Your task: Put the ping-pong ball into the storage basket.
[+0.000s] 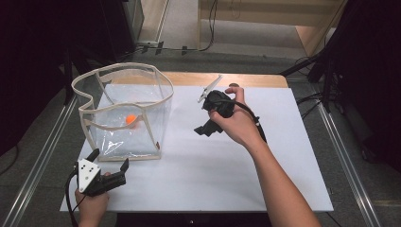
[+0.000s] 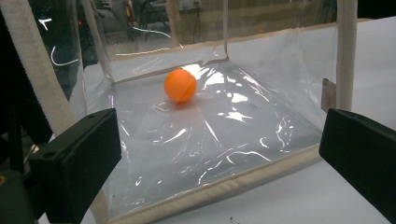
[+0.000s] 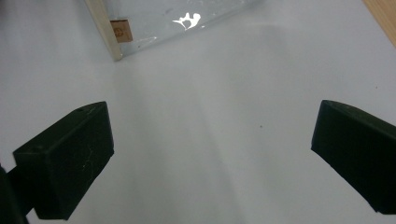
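Your left gripper [image 1: 109,161] sits at the near left corner of the white table sheet [image 1: 227,175], jaws spread wide and empty, aimed at the clear bin [image 1: 124,113] just beyond it; in the left gripper view the bin's cream-trimmed bottom edge [image 2: 219,186] runs across between your jaws, and its transparent front wall stands between them and the orange ball [image 2: 180,85]; the ball rests on the bin's floor toward the far wall, touching neither side; a cream corner post [image 2: 346,51] rises just above your right-hand jaw, with a small tan tag [image 2: 328,94] on it. Your right gripper [image 1: 208,126] hangs over the middle of the sheet, to the right of the bin and well apart from the left one; its jaws are likewise parted with nothing between them; the right gripper view looks down on bare sheet, with one lower corner of the bin [image 3: 116,28] at the upper left. A strip of wooden tabletop [image 1: 227,79] shows beyond the sheet's far edge.
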Demonstrator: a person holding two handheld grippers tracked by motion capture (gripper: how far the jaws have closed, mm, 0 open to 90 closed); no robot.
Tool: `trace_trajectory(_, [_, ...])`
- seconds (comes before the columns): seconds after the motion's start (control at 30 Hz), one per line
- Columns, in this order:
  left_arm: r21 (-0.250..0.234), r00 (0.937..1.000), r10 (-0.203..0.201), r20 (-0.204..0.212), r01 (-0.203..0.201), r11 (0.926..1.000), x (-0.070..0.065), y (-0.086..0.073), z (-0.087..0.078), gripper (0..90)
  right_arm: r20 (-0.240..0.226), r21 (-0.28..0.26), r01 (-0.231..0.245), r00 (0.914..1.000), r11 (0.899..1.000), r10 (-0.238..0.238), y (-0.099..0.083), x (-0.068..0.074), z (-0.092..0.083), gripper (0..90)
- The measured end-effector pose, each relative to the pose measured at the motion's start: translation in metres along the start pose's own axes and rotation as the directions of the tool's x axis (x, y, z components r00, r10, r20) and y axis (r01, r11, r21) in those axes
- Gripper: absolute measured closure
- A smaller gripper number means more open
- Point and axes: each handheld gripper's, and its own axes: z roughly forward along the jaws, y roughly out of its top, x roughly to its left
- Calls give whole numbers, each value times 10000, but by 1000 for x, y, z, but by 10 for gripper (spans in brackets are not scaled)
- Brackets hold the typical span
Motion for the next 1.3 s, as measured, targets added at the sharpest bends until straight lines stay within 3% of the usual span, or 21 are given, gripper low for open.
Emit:
trace_trajectory(0.57, [7,10000,27,-6,-27,10000,0,0,0,0,177,7,-268,9995,9996,268,-38,2,0,0])
trace_trajectory(1.3, [17,10000,61,-23,-61,10000,-1,0,1,0,167,-511,-667,9976,9965,677,-93,9,7,0])
